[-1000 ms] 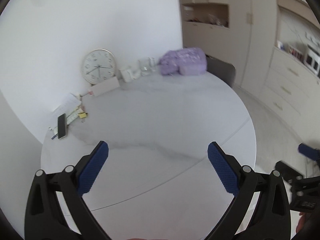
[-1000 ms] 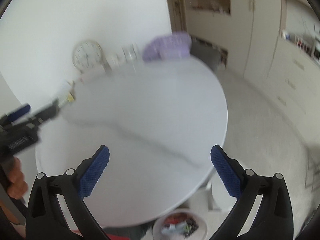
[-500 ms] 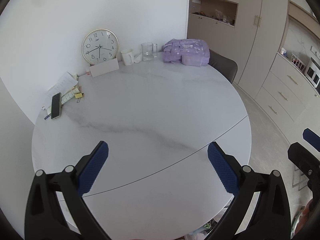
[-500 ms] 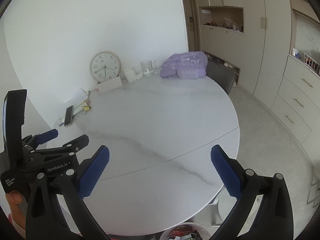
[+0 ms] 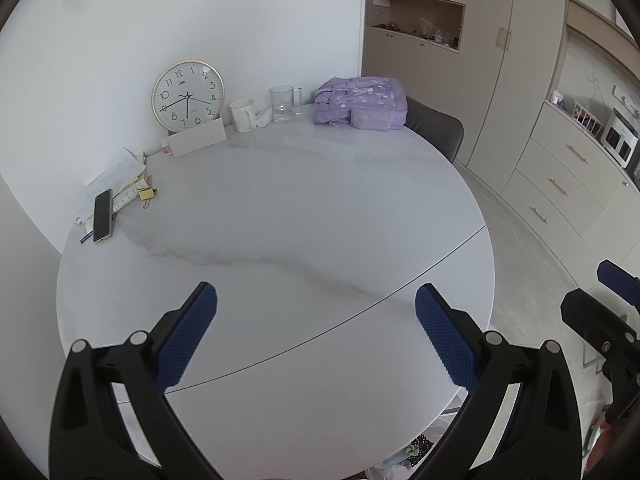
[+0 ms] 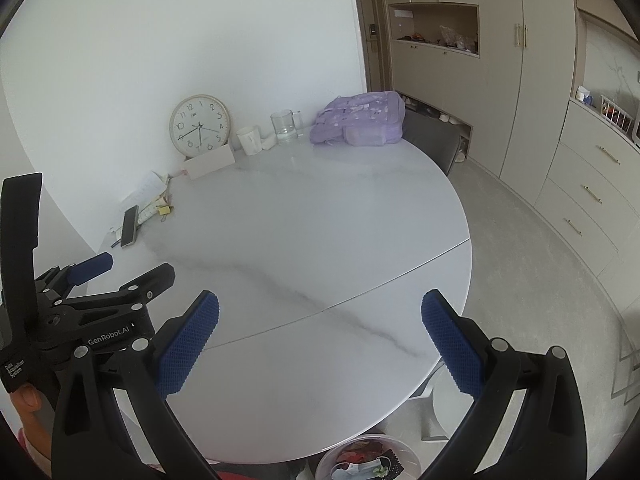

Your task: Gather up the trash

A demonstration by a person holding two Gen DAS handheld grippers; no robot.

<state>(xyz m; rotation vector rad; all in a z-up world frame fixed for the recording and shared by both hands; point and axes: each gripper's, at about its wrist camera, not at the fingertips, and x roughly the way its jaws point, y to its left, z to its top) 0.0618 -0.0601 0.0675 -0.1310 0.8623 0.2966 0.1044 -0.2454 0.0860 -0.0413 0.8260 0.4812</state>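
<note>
Both the left tool (image 5: 316,334) and the right tool (image 6: 320,340) hung over the near edge of the round tabletop (image 6: 320,232), each with fingers spread wide apart and holding nothing. The trash bin (image 6: 368,462), holding a mask and scraps, sat on the floor below the tabletop's near edge.

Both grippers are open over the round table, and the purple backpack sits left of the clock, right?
Not quite: the purple backpack sits right of the clock, as the left wrist view shows. Both the left gripper and right gripper are open over the round table.
</note>
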